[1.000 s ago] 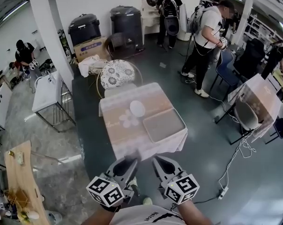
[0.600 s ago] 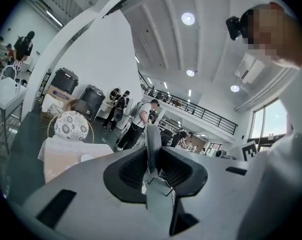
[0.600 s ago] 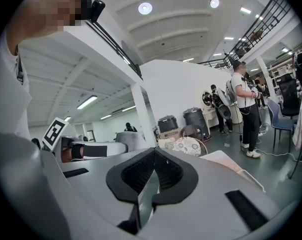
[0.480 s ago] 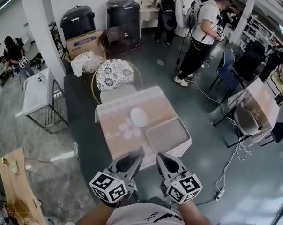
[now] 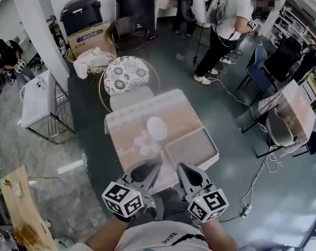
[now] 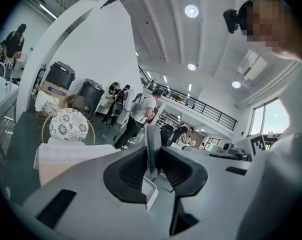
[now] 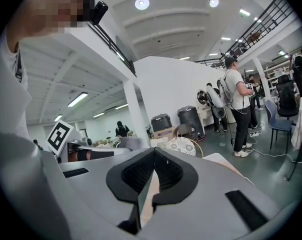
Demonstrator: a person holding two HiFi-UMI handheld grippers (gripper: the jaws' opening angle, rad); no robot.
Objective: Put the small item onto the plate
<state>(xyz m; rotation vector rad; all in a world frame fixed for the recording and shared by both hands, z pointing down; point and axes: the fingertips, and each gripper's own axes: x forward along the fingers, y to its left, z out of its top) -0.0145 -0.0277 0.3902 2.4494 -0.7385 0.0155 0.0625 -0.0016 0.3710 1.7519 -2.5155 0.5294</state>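
Observation:
A white oval plate (image 5: 157, 128) lies mid-table on the pink-clothed table (image 5: 129, 120), with a grey tray (image 5: 192, 147) to its right. My left gripper (image 5: 149, 170) (image 6: 153, 160) hovers at the table's near edge, shut on a small flat grey item (image 6: 151, 143) that stands up between its pads. In the head view the item (image 5: 154, 163) is only a grey blur at the tips. My right gripper (image 5: 183, 170) (image 7: 153, 155) is beside the left one, jaws closed together with nothing between them. Both are short of the plate.
A round chair with a patterned cushion (image 5: 127, 76) stands behind the table. A person (image 5: 223, 27) stands at the back right, with cables (image 5: 251, 190) on the floor. A white rack (image 5: 36, 99) is on the left, another clothed table (image 5: 289, 109) on the right.
Both grippers and my view have moved forward toward the table, whose near edge now lies under the fingertips. The left grip on the grey item is unchanged.

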